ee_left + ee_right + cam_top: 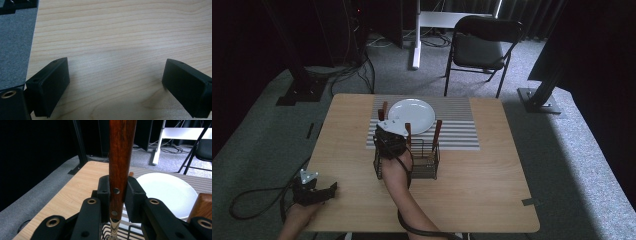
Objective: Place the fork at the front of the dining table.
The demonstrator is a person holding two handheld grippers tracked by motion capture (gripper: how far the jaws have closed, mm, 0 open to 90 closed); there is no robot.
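Observation:
My right gripper (119,188) is shut on a dark wooden utensil handle (122,150) that stands upright; a metal shaft runs down from it into the black wire caddy (130,230). In the high view the right gripper (388,134) hovers over the caddy (426,165), with the held handle (383,111) sticking up beyond it. Two more wooden handles (438,129) stand in the caddy. A white plate (412,114) lies on a striped placemat (457,127) just behind. My left gripper (331,190) rests open on the table's front left corner, its jaws (115,82) wide apart over bare wood.
The wooden table (482,180) has free room to the right of the caddy and along the front. A black folding chair (479,47) stands beyond the far edge. Grey carpet (15,45) shows past the table's left edge. Another wooden handle (202,205) rises at the right.

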